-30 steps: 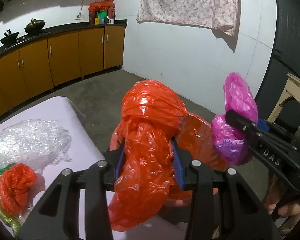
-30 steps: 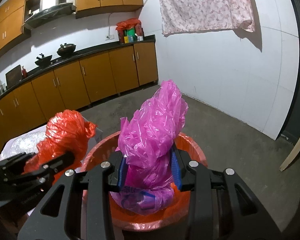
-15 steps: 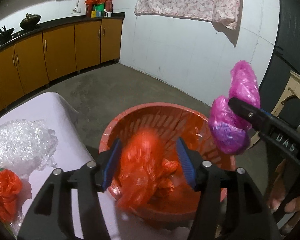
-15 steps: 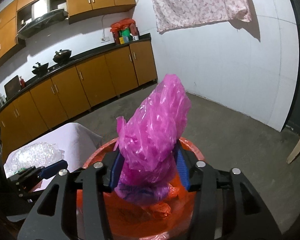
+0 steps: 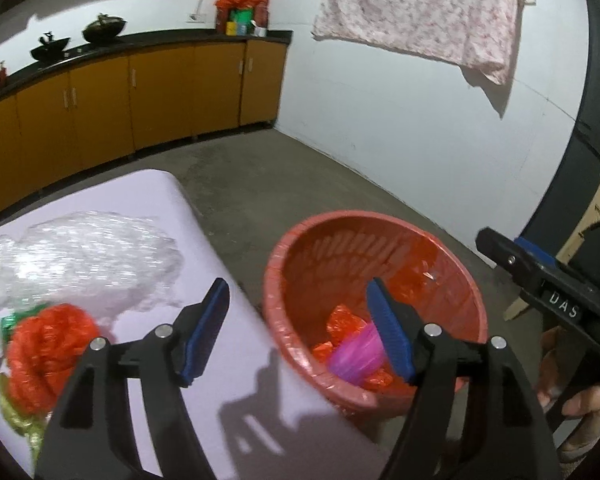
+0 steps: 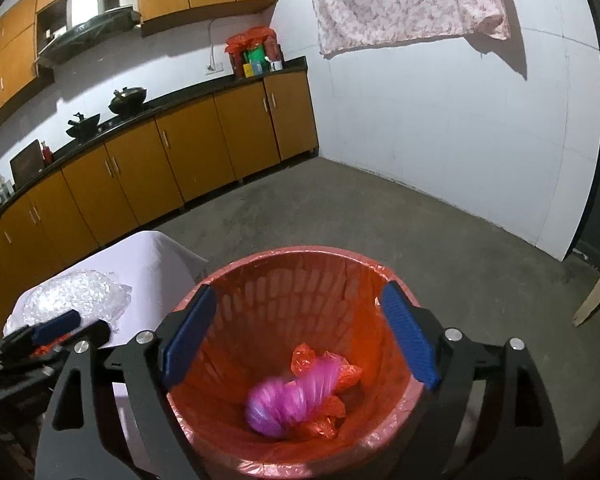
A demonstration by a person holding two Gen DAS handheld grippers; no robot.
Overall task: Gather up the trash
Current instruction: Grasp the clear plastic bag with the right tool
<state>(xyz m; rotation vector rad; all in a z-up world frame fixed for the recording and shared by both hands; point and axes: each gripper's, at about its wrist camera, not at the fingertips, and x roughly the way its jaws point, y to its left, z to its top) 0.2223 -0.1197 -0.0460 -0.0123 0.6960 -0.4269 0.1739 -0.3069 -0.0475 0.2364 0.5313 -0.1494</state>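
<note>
Grippers: left [image 5: 296,332] and right [image 6: 296,334] opening (both empty) | pink bag [image 6: 288,396] in bin [image 6: 300,256]

Left gripper [image 5: 300,328] jaws opening, empty, beside red basket [image 5: 452,264] holding bags.

My view: red slatted basket [image 6: 236,432], magenta bag [image 6: 288,396] on red-orange bags [image 6: 342,376] inside, lilac table [image 5: 236,364], clear bubble wrap [image 5: 80,260], blue pads [image 6: 188,332], ochre cabinets [image 6: 188,152], pink floral cloth [image 6: 400,0], white wall [image 6: 440,140].
</note>
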